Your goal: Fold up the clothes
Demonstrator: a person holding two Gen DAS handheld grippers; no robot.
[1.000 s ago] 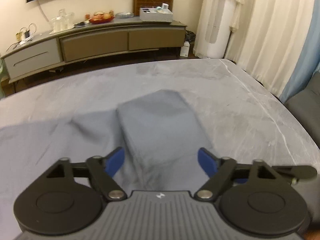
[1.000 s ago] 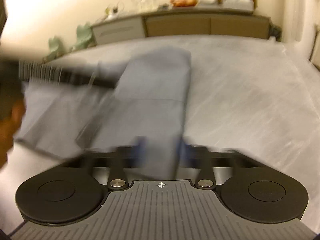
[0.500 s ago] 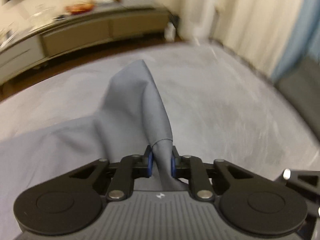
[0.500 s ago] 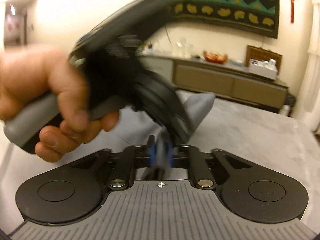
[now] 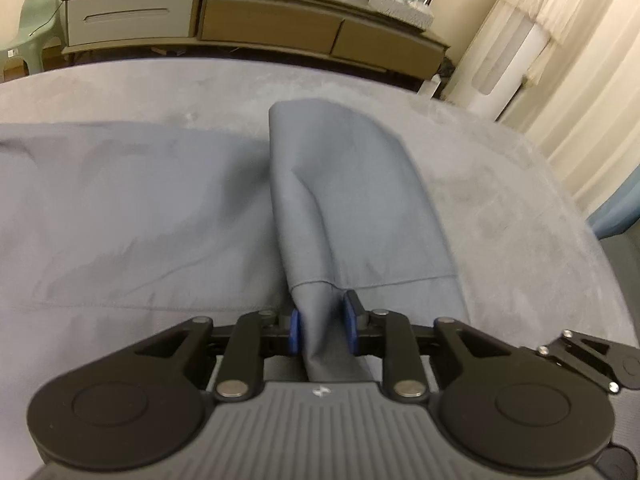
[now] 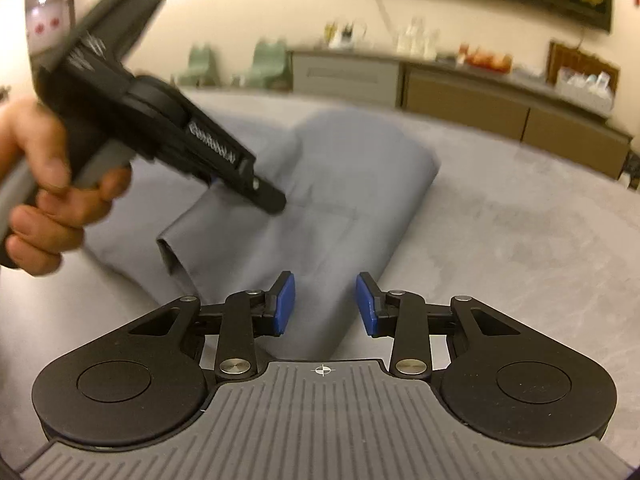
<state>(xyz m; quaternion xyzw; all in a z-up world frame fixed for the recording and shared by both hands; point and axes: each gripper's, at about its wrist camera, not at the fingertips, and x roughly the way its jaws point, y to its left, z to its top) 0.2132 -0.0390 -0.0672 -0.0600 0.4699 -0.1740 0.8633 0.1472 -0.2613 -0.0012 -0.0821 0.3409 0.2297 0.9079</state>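
Observation:
A grey-blue garment [image 5: 352, 200] lies on the grey table cover [image 5: 500, 208], with one leg folded over the rest of it. My left gripper [image 5: 322, 326] sits at the near hem. A raised fold of the cloth still stands between its blue pads [image 5: 294, 330], and its jaws are opening off that fold. In the right wrist view the same garment [image 6: 340, 200] stretches away from my right gripper [image 6: 326, 306]. That gripper is open, its pads apart over the near corner of the cloth. A hand [image 6: 44, 184] holds the left gripper [image 6: 272, 200] over the fold.
A long sideboard [image 5: 272, 28] with bottles and a fruit bowl runs along the far wall. A green chair [image 5: 36, 24] stands at its left end. Curtains [image 5: 580, 80] and a white tower unit [image 5: 504, 64] stand past the table's right edge.
The left gripper went from wide open to shut on the leg's fold, carried it sideways and down, and now stands wider. The right gripper's pads, shut on cloth before, have parted.

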